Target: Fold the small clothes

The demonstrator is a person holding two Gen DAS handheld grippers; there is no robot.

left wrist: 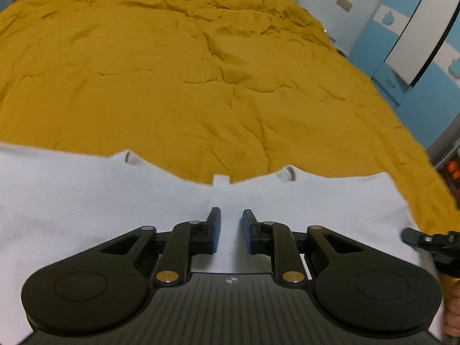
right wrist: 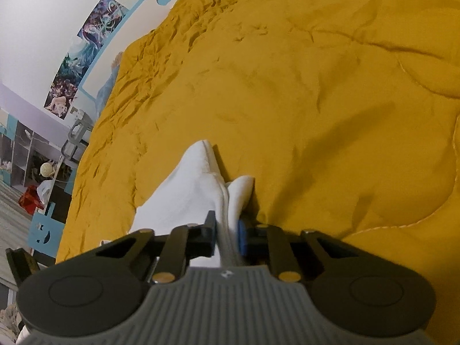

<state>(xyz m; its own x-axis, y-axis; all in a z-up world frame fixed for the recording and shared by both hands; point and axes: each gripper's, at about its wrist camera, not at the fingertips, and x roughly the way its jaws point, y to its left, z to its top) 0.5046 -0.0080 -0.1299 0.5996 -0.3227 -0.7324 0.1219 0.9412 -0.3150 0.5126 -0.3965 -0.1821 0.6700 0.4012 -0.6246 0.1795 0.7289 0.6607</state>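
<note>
A white garment (left wrist: 115,195) lies spread on a mustard-yellow bedspread (left wrist: 172,72), its far edge carrying small loops. My left gripper (left wrist: 231,221) stands over its near part with the blue pads close together and white cloth filling the narrow gap, a crease running into it. At the garment's right edge the right gripper (left wrist: 425,240) shows as a dark tip. In the right wrist view my right gripper (right wrist: 227,227) is shut on a bunched fold of the white garment (right wrist: 195,189), which rises in two peaks ahead of the pads above the bedspread (right wrist: 316,86).
A blue and white wardrobe (left wrist: 417,43) stands beyond the bed's right side. Posters (right wrist: 86,54) hang on the wall to the left, with shelves (right wrist: 28,155) and a red object on the floor below. A hand (left wrist: 452,313) shows at the right edge.
</note>
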